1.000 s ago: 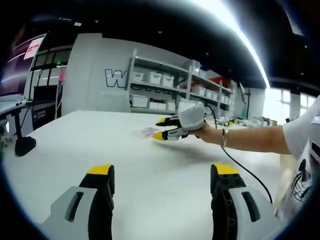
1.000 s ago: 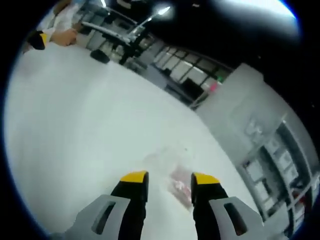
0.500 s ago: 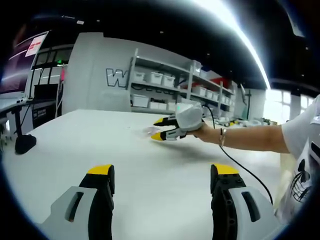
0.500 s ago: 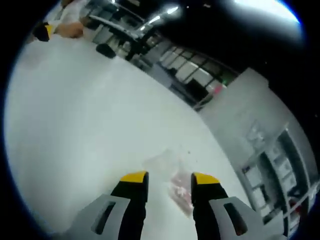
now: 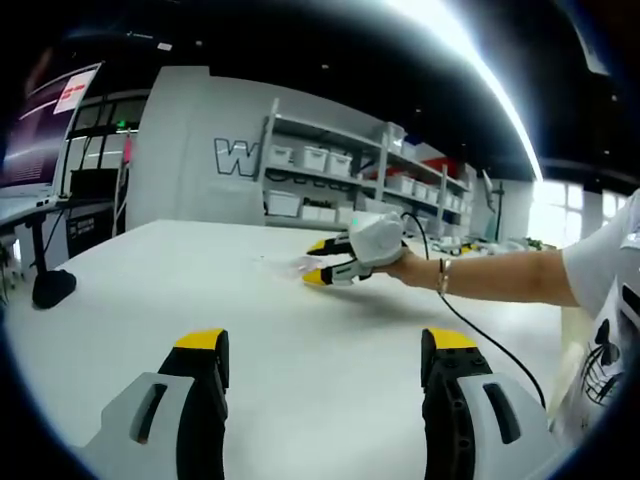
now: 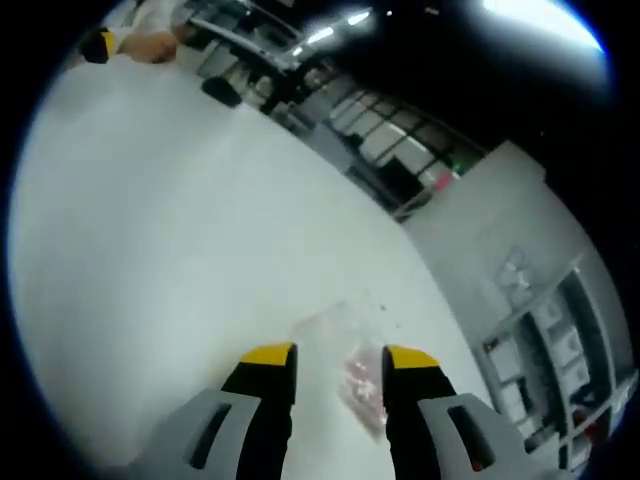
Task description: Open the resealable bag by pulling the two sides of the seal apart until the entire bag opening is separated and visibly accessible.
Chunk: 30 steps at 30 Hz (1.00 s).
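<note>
R gripper (image 6: 335, 358) edged closer – jaws apart over bag (image 6: 352, 372)

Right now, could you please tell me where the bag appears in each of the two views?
Left gripper view: the bag lies far off on the table, at the right gripper's tips.
Right gripper view: bag low centre, between the jaws.
Shared landmark: the shelves.

Lab: bin-stacked shelving (image 5: 340, 170), white table (image 5: 300, 330)
</note>
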Motion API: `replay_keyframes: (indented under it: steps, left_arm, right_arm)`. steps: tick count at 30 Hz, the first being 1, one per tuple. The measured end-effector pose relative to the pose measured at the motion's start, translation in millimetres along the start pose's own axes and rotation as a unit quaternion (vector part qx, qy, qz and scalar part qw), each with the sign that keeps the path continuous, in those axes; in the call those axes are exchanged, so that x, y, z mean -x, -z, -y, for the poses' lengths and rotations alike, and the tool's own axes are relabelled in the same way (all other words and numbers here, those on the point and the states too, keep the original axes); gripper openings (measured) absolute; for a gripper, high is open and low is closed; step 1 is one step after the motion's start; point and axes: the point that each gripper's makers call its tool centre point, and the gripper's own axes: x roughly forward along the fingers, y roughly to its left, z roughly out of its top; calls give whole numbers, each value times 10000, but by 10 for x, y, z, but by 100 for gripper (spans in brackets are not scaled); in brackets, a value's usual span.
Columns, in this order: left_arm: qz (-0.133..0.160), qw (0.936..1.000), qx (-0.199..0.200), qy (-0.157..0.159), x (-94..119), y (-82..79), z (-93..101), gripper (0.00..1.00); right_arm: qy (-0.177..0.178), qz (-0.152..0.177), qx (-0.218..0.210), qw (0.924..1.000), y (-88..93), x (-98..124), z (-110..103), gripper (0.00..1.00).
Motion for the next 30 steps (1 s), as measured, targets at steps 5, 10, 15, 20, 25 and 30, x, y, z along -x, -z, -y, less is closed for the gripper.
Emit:
replay_keyframes:
  steps: [5,10,15,20,25,30]
  left_arm:
    - [8,10000,11,-17,-5,7,-7,78]
    - [1,10000,21,-33,-4,21,-11,78]
    - [16,10000,27,-49,-3,15,-17,78]
    - [19,10000,41,-65,1,22,-29,78]
    - [16,10000,45,-85,7,30,-38,78]
    - [36,9999,48,-86,12,22,-38,78]
  right_arm:
    - [-33,-10,58,10000,11,-26,-27,32]
    - [-43,11,63,10000,12,-78,-21,31]
    - [-33,38,98,9999,-10,-85,-46,30]
    - [23,45,89,9999,-3,-105,-51,28]
    - [55,54,54,10000,-14,-123,-50,28]
    - [-41,111,-204,9997,-31,-162,-83,23]
